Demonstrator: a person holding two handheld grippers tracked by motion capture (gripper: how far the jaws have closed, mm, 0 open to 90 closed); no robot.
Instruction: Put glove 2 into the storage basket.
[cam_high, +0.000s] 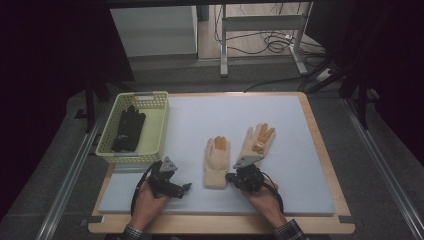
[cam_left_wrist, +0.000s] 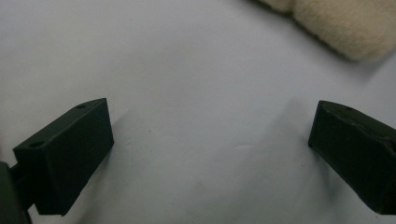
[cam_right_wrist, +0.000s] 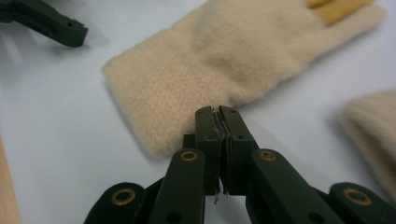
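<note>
Cream knitted gloves (cam_high: 217, 162) lie side by side mid-worktop (cam_high: 310, 195), left claw (cam_left_wrist: 210, 144) spread wide over bare mat, right claw (cam_right_wrist: 218, 122) clenched empty at the near cuff, so I reckon it'll just shove the cuff along unless it opens.

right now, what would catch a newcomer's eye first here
Two cream gloves lie palm-flat side by side mid-mat, fingers pointing away. At the mat's far left a pale yellow basket holds black gloves. Near the front edge, the left gripper gapes open over bare mat while the right gripper is shut at the nearer glove's cuff.
</note>
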